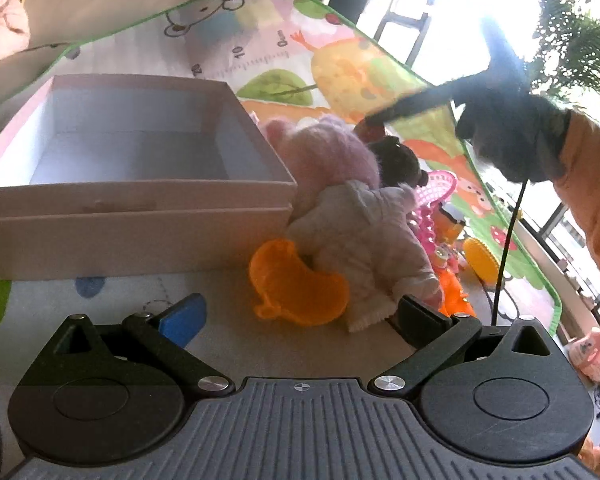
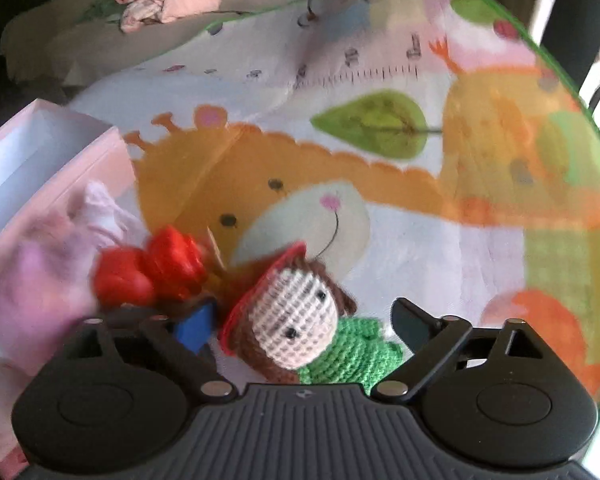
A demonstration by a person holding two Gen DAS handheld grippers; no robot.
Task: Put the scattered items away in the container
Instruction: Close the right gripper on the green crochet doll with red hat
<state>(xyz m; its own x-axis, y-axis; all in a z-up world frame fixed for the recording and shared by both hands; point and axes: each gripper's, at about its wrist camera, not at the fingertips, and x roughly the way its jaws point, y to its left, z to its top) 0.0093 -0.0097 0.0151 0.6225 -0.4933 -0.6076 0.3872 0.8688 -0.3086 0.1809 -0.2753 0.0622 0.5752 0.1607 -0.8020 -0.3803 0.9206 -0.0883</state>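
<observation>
Along the bottom of the left wrist view, the left gripper [image 1: 300, 316] is hovering over the play mat [image 1: 228, 344] with its jaws spread wide and nothing between them. Just beyond its fingertips, at centre frame, an orange plastic toy [image 1: 296, 288] is lying against a small pale hooded jacket [image 1: 364, 240], with a pink fluffy plush [image 1: 332, 152] and a dark doll head [image 1: 400, 160] sitting behind it. Filling the left half of that frame, the pink box [image 1: 132, 240] is sitting open on the mat, its white inside showing bare. At the upper right, the person's orange sleeve [image 1: 596, 184] is reaching in with the other tool, blurred. Low in the right wrist view, the right gripper [image 2: 300, 322] is standing wide, and a crocheted doll [image 2: 296, 328] in a green top is lying between its fingers, not squeezed. Left of it, a red plastic toy [image 2: 152, 272] is showing blurred, with the box corner at the left edge.
</observation>
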